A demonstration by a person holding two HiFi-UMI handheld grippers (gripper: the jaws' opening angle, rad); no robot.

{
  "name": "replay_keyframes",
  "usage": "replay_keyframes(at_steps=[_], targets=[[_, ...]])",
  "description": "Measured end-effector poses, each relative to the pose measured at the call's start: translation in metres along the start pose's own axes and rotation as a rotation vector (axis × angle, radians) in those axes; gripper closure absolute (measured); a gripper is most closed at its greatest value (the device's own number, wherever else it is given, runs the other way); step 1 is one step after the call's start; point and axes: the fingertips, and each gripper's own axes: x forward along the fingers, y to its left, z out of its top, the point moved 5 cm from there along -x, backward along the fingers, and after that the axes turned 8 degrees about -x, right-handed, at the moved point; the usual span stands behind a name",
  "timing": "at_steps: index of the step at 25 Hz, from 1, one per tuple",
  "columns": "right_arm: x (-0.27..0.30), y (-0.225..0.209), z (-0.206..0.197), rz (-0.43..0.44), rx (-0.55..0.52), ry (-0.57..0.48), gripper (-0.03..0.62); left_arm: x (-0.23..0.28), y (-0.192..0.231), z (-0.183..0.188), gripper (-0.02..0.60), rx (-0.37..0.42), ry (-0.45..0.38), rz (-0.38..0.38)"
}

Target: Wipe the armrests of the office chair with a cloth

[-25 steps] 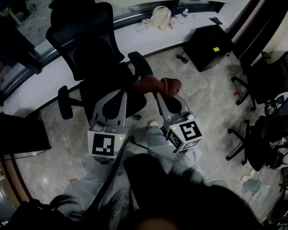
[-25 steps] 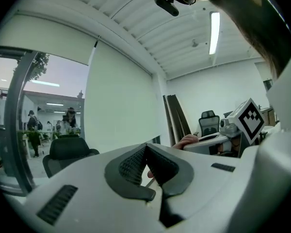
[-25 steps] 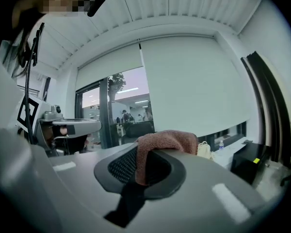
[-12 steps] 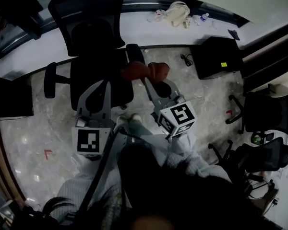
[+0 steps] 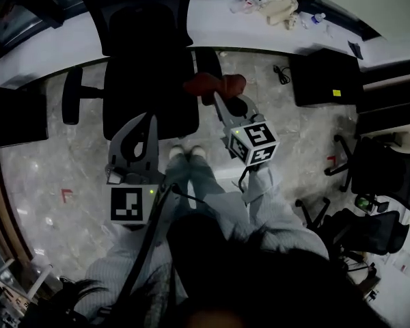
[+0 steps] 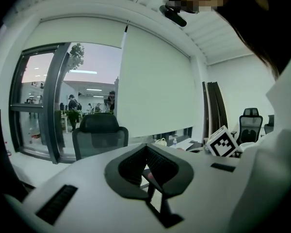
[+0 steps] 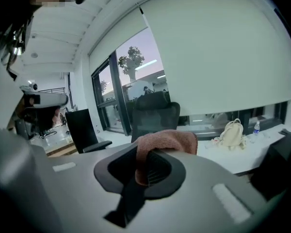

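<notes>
Head view only: black mesh office chair (image 5: 149, 80) seen from above at 12 o'clock of the person, grey marble floor (image 5: 48, 176) round it, one black armrest pad (image 5: 71, 98) at the seat's 9 o'clock, the other armrest pad (image 5: 206, 60) at 3 o'clock. The reddish-brown terry cloth (image 5: 215, 85) sits over the near end of that 3 o'clock pad; whether it touches can't be told from above. The gripper views add what the head view lacks: a pale roller blind (image 7: 218, 57) half down over the window, a cream bag (image 7: 231, 132) on the white sill, both seen from low. Left gripper view also catches the other tool's marker cube (image 6: 223, 142) at 3 o'clock. Right gripper (image 7: 148, 164): jaws closed down on the cloth, a fold pinched between the ribbed pads, the rest bunched over the tips. Left gripper (image 6: 146, 152): pads meet at the tips, nothing between them; it is held short of the seat at 6 o'clock, apart from the chair.
</notes>
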Motion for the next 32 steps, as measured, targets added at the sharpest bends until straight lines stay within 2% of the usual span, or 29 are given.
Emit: replay_keyframes(at_steps=[5,8,11,14,23,28,32], targets=[[0.063,-0.035,-0.086,0.02,0.054,0.173,0.569,0.026,0.016,-0.041,0.578,-0.018,0.064,0.026],[0.073,-0.041,-0.136,0.02,0.082,0.282,0.569,0.044,0.025,-0.062,0.578,-0.022,0.093,0.029],[0.069,-0.043,-0.159,0.029,0.13,0.325,0.568,0.062,0.033,-0.071,0.577,-0.031,0.097,0.03],[0.071,-0.049,-0.16,0.025,0.13,0.329,0.568,0.077,0.036,-0.071,0.578,-0.029,0.083,0.026],[0.158,-0.115,-0.138,0.002,-0.089,0.447,0.569,0.106,0.046,-0.075,0.577,-0.033,0.084,0.044],[0.22,-0.153,-0.123,-0.016,-0.118,0.508,0.568,0.107,0.055,-0.074,0.577,-0.045,0.088,0.079],[0.236,-0.16,-0.12,-0.018,-0.12,0.533,0.569,0.108,0.057,-0.079,0.578,-0.043,0.099,0.085]])
